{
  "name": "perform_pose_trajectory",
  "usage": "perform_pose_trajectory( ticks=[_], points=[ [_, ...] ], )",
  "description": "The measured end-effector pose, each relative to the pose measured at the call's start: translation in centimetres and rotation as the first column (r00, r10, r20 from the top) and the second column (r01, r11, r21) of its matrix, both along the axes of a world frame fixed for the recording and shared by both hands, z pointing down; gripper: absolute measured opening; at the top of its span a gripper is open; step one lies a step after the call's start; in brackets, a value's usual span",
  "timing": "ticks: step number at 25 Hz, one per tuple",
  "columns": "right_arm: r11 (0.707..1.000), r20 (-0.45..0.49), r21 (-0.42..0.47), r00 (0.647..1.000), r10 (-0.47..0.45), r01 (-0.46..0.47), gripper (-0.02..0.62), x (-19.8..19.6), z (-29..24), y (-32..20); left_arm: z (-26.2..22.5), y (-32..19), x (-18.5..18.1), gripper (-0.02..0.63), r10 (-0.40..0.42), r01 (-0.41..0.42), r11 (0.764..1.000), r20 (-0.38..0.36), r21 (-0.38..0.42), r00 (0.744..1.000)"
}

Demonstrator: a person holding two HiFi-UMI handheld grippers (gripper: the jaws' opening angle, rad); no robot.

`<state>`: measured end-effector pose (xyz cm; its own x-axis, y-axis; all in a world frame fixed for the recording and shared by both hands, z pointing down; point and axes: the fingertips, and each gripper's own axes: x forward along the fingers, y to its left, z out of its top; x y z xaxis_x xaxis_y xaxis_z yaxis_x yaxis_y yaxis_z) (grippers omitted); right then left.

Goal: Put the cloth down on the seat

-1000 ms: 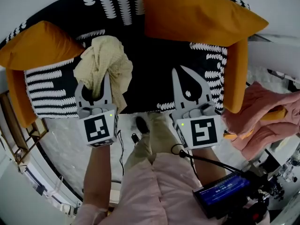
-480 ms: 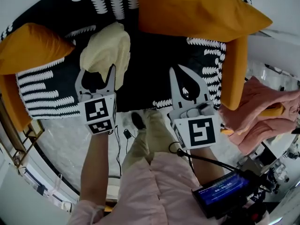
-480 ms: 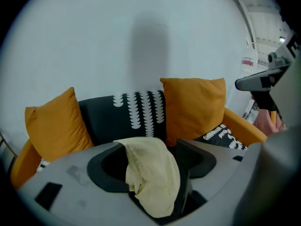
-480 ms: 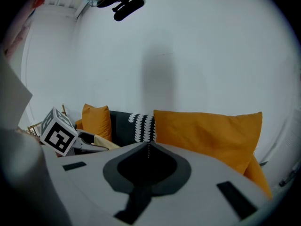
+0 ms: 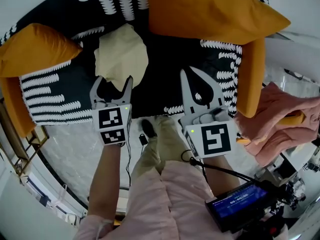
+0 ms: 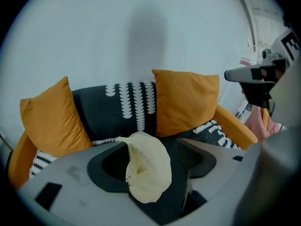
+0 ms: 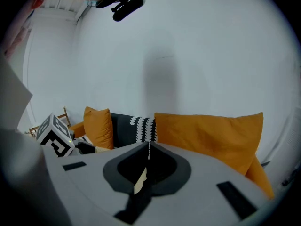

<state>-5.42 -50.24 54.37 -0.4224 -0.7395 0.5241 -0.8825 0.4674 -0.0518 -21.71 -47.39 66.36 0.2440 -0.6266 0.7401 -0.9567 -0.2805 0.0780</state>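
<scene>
Releasing cloth [image 5: 121, 54] onto seat [image 5: 165, 79]
Left tongs [image 5: 112, 80] just opened, cloth loose between them; back straight out without snagging. Right tongs [image 5: 189, 76] clenched, empty.

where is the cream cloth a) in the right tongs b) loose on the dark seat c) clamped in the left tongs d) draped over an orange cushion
b: the cloth lies on the dark seat; the left tongs have just been opening, jaws apart around its near edge.
</scene>
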Motion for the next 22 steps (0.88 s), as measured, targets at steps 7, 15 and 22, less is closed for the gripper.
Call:
perform_pose_trajectory(
  ticks=[7,15,22],
  points=[
    [0.999,0.027,0.032,0.999,-0.018,0.017,0.009,-0.5,-1.3,0.6,0.0,3.6,-0.2,0.311,-0.053,0.052,0.997,-0.014,-0.061,0.998],
    [0.995,0.045,0.083,0.997,-0.065,0.061,0.009,-2.1,-5.1,2.2,-6.4,5.5,-1.7,0.310,-0.102,0.102,0.993,0.006,0.057,0.995],
    [0.976,0.055,0.203,0.994,-0.093,0.081,0.005,-4.2,-11.3,4.5,-18.7,7.3,-3.0,0.271,-0.139,0.153,0.929,-0.065,0.336,0.988]
  ],
)
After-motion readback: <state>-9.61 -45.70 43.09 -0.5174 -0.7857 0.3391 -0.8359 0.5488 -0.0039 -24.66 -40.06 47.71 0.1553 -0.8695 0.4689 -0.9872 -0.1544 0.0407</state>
